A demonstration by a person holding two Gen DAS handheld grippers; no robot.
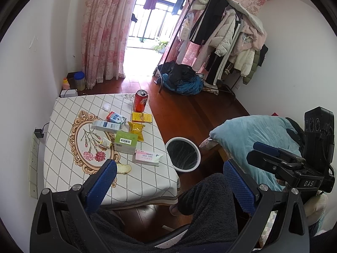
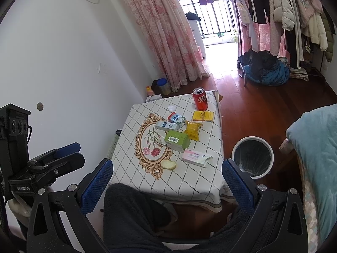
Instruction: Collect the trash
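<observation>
Both grippers hovered above the person's lap, near the table point(image 1: 63, 113): left gripper point(image 1: 168, 181) and right gripper point(image 2: 167, 177) spread wide, empty. Trash, including a red can point(image 2: 200, 99), lay on the table, left of the bin point(image 2: 267, 147).

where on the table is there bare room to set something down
Free: the near strip of the table in front of the bread piece and pink box, and the wall-side edge left of the floral oval. Crowded: the run from the green box to the red can.
</observation>
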